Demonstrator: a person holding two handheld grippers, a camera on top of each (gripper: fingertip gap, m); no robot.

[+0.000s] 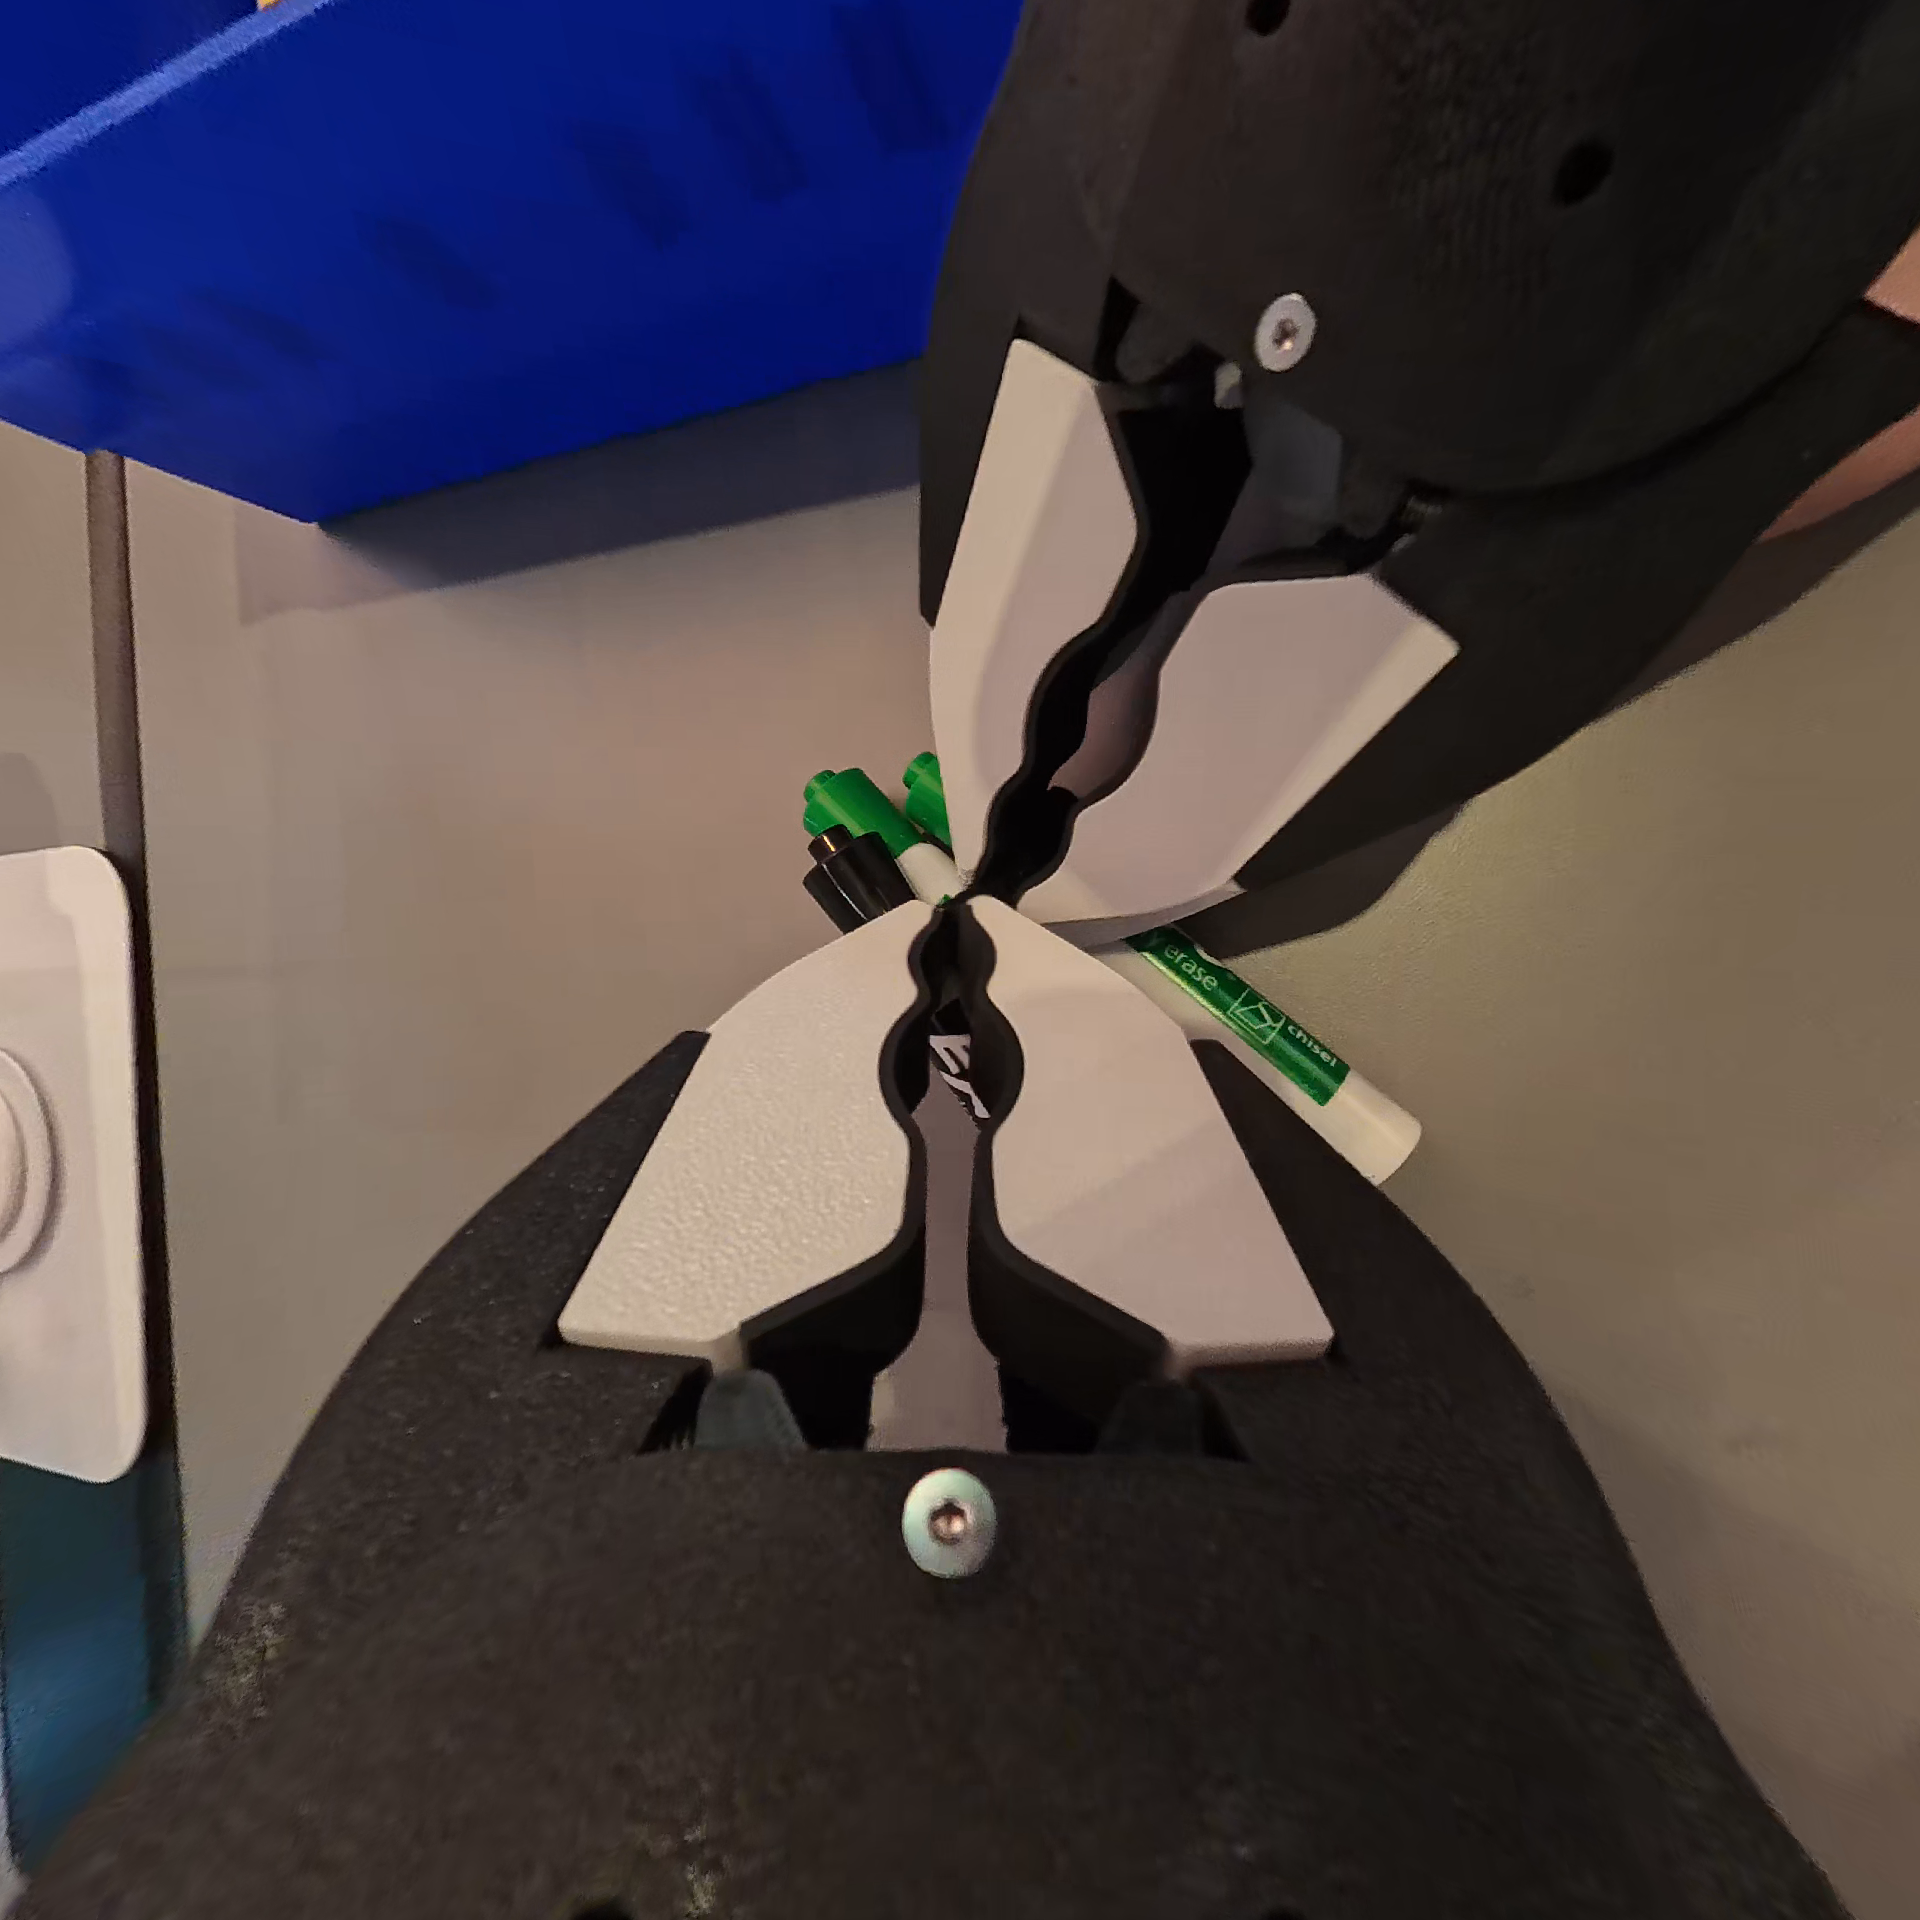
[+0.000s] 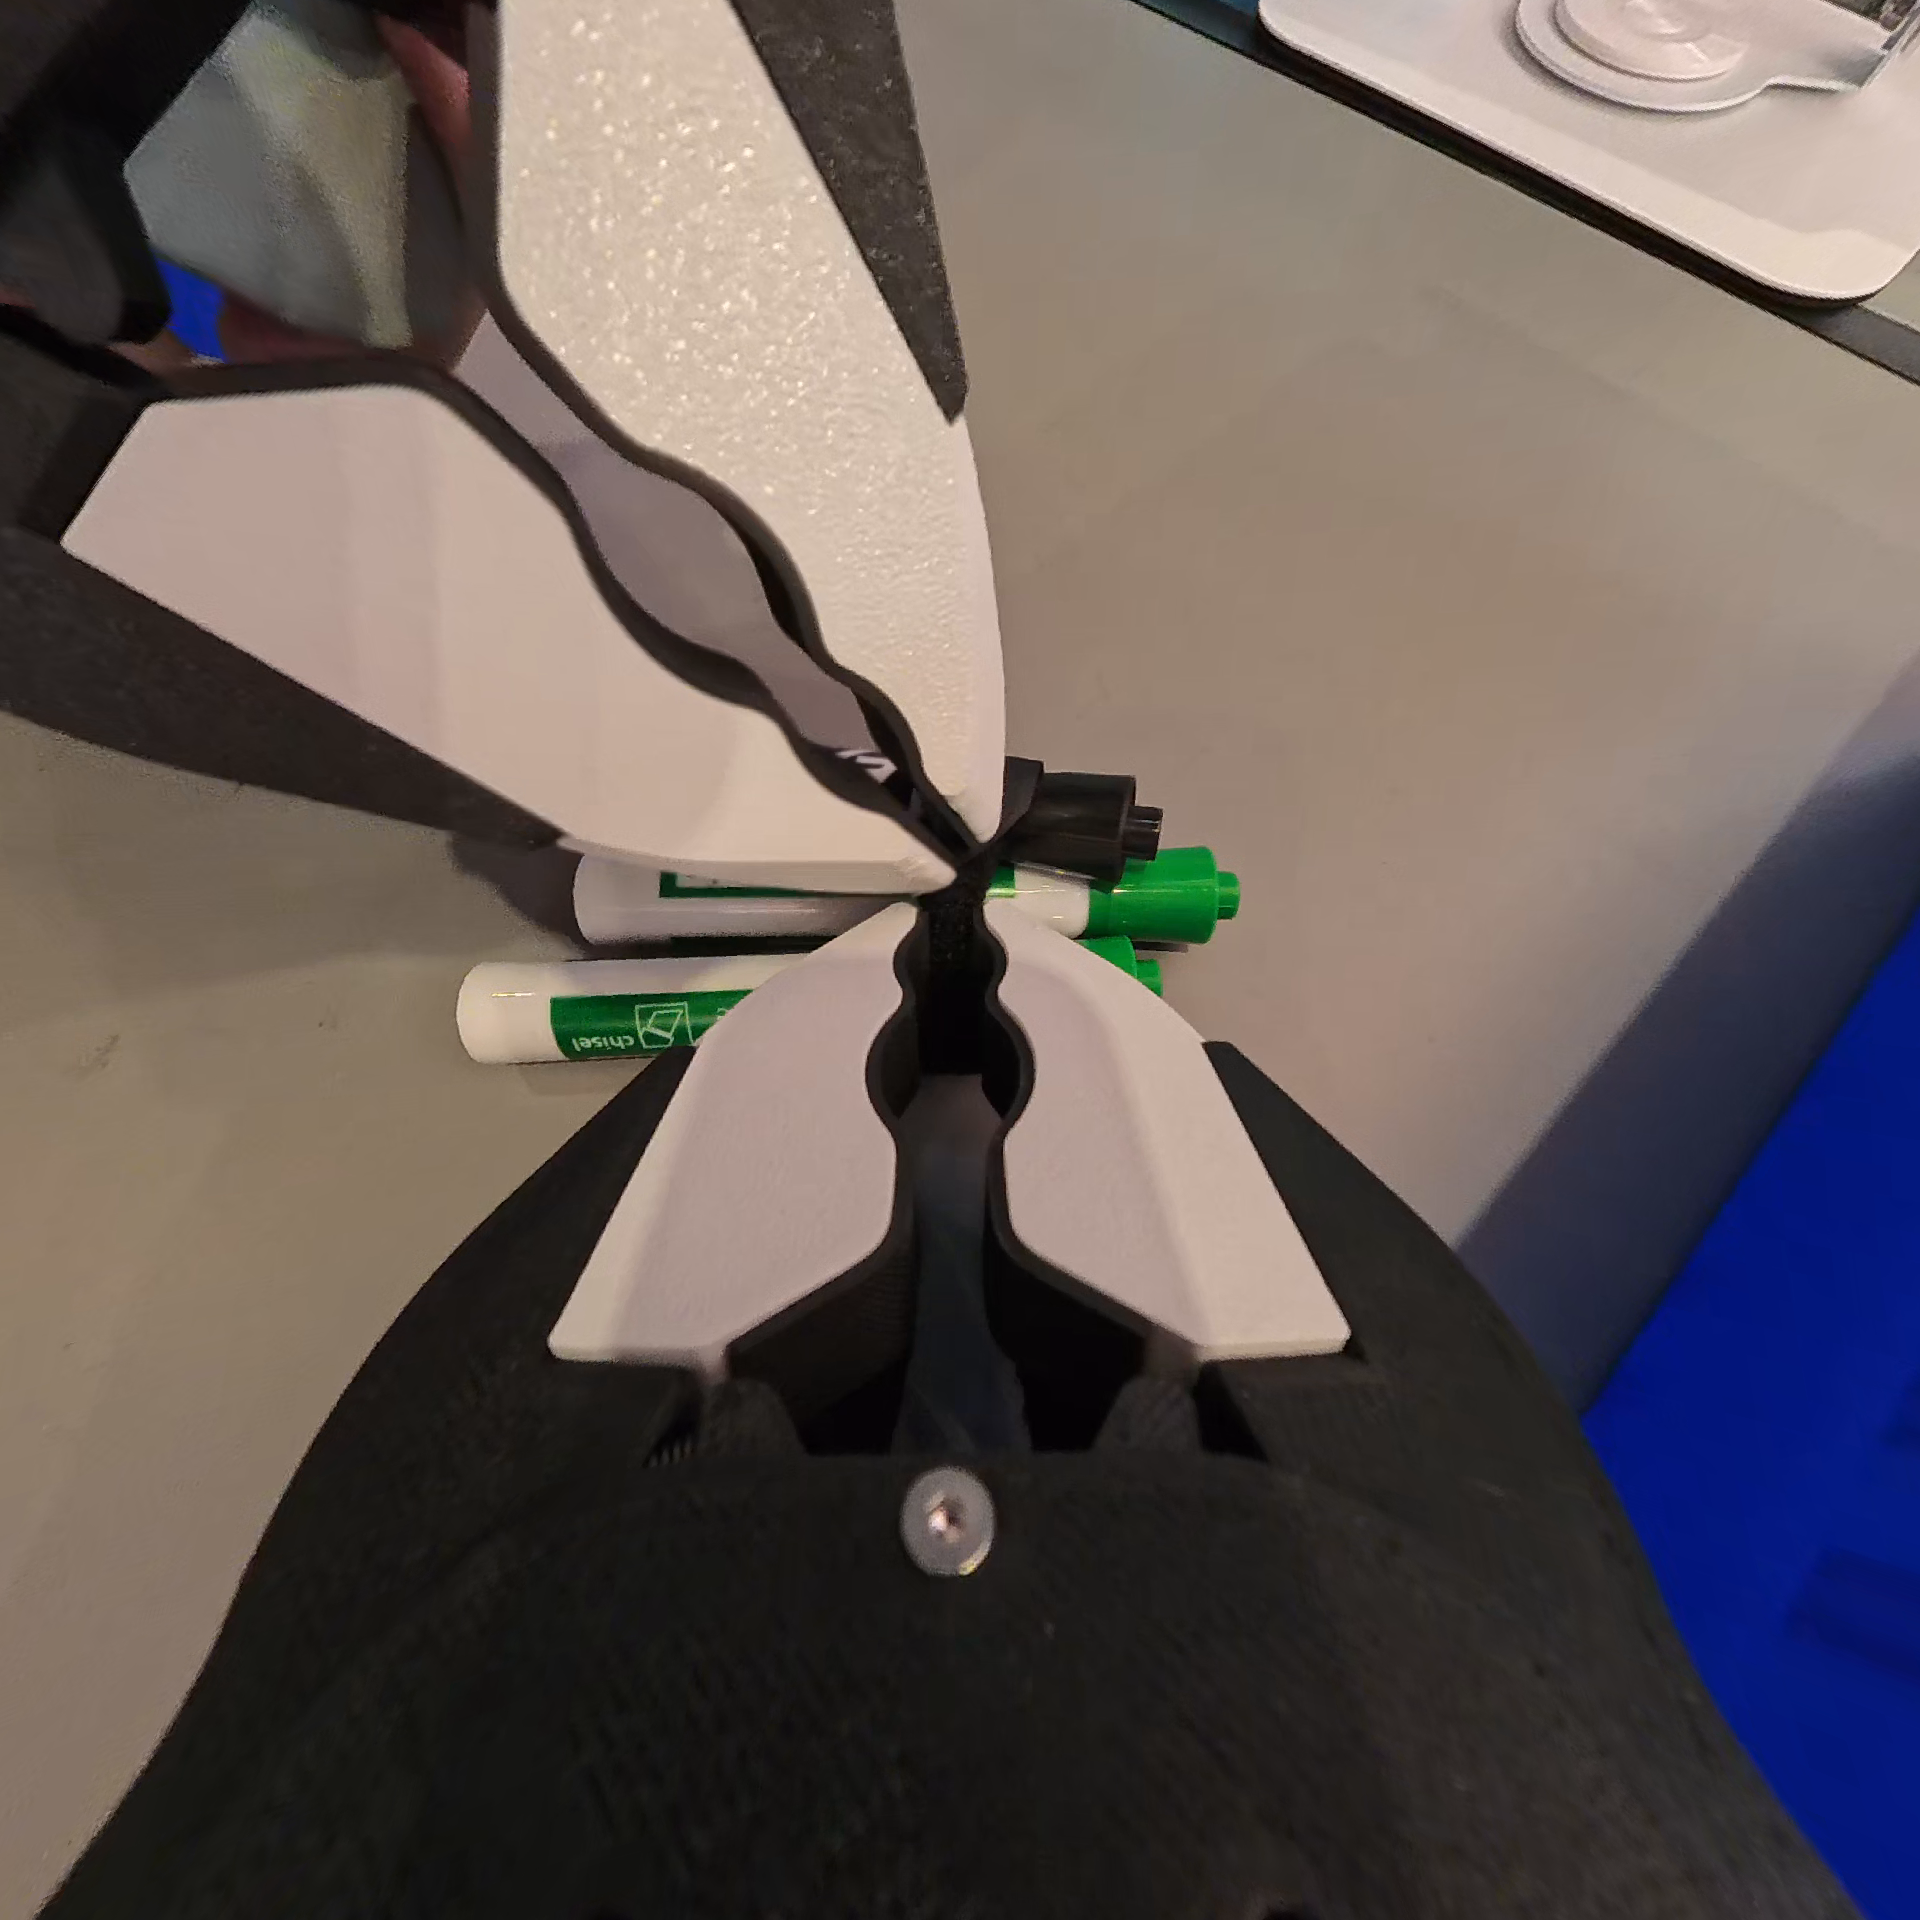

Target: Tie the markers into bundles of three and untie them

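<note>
Left wrist view shows the left gripper [image 1: 948,914] with its white, black-edged fingers [image 1: 790,1122] pressed nearly together at the tips, pinching what looks like a black strap [image 2: 948,987] or the black-capped marker; which one cannot be told. The right gripper [image 2: 951,904] meets it tip to tip from the far right, its fingers [image 2: 1122,1122] likewise closed on the black strap, which runs back between them.

Just beyond the tips lie the three white-barrelled dry-erase markers [image 2: 644,899], two green-capped and one black-capped, side by side on the grey tabletop [image 1: 1610,1143], caps pointing far-left in the left wrist view. A blue plastic bin [image 1: 468,229] stands at far left, and a white moulded pad [image 1: 62,1153] sits at the left edge.

The step in hand seems to be working the strap around the bundle, though tightening and loosening cannot be told apart. The next move likely calls for opposed pulls without rolling the markers apart.
</note>
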